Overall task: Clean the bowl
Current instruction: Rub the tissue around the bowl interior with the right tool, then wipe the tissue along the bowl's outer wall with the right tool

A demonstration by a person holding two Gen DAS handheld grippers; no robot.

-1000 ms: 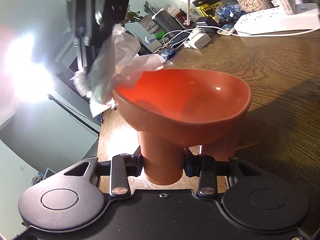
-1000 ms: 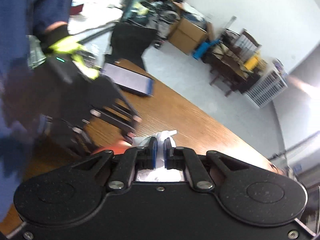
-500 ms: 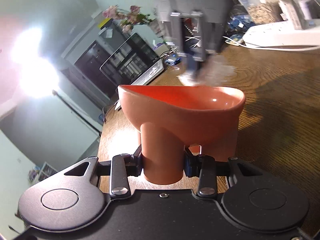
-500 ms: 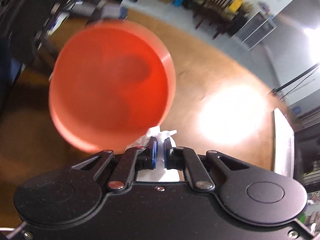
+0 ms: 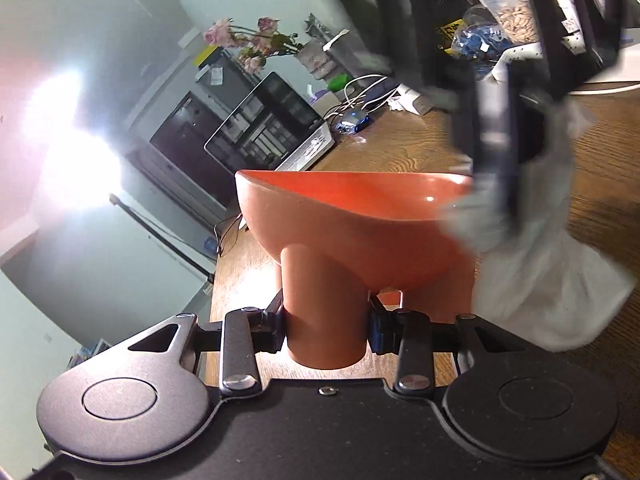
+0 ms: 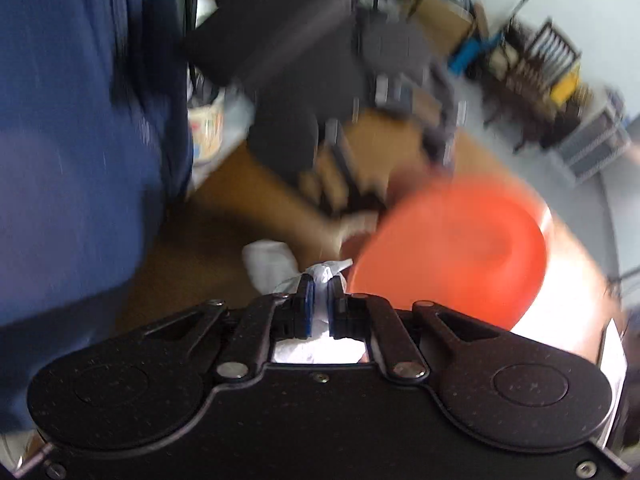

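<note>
Left gripper (image 5: pixel 326 322): jaws closed on one cylindrical leg of the orange bowl (image 5: pixel 352 224), holding the bowl raised above the wooden table (image 5: pixel 420 152), its opening facing upward and away from the left wrist camera. A second leg of the bowl is visible just right of the clamped one, not held. Right gripper (image 6: pixel 320 304): jaws closed on a bunched white paper towel (image 6: pixel 276 264), a wad of which protrudes beyond and to the left of the fingertips. In the left wrist view the right gripper (image 5: pixel 500 184) appears blurred at the bowl's right rim, with the paper towel (image 5: pixel 540 276) draped over the rim and hanging down the bowl's outer right side; contact with the inner surface cannot be confirmed owing to blur. In the right wrist view the bowl (image 6: pixel 452 252) lies just right of the towel, interior facing the camera, blurred. Background on the table: a laptop (image 5: pixel 272 128), white cables (image 5: pixel 360 92), a white power strip (image 5: pixel 600 80). Blue-clad operator (image 6: pixel 80 140) occupies the left of the right wrist view
</note>
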